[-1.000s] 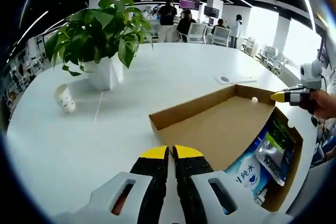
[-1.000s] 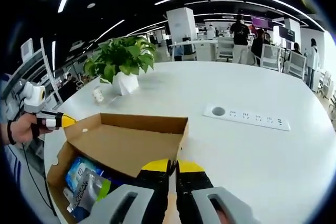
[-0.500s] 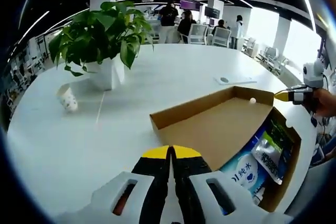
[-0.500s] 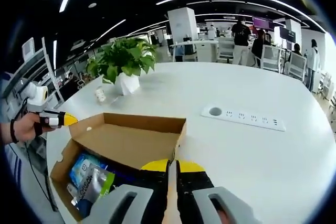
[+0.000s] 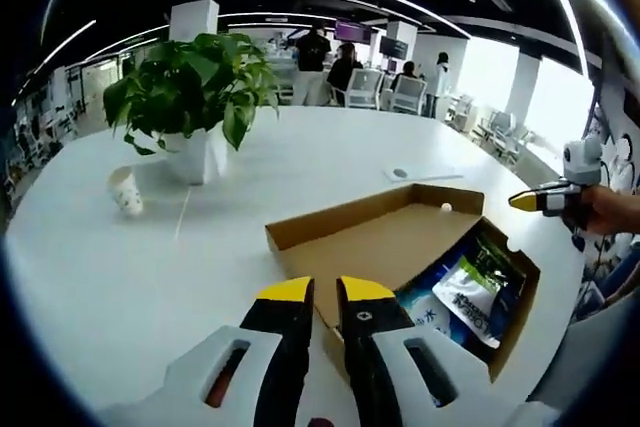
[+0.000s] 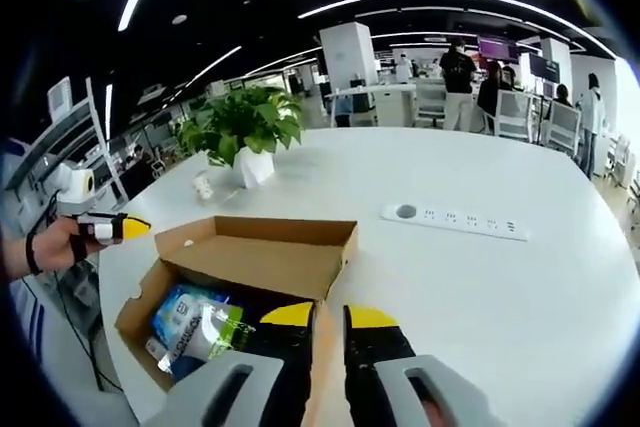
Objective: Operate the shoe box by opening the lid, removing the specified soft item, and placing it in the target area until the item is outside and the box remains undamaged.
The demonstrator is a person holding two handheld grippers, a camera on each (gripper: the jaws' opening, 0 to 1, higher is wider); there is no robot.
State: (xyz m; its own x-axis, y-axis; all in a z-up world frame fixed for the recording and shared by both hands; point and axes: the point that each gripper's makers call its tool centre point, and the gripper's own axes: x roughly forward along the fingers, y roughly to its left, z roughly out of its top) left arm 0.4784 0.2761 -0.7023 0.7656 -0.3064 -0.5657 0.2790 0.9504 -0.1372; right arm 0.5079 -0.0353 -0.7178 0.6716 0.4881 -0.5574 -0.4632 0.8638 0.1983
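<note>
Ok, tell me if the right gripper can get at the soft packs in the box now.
Probably yes: the lid is folded back, the packs lie uncovered, and the right gripper is right beside them, jaws slightly apart.

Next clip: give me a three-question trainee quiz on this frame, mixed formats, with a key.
1. True or false: the box lid is open.
2. What stands beside the plant on the table? A) cup B) bottle C) bowl
3. Fill in: the packets lie ____ the box.

Key: 1 true. 2 A, the cup. 3 inside.
</note>
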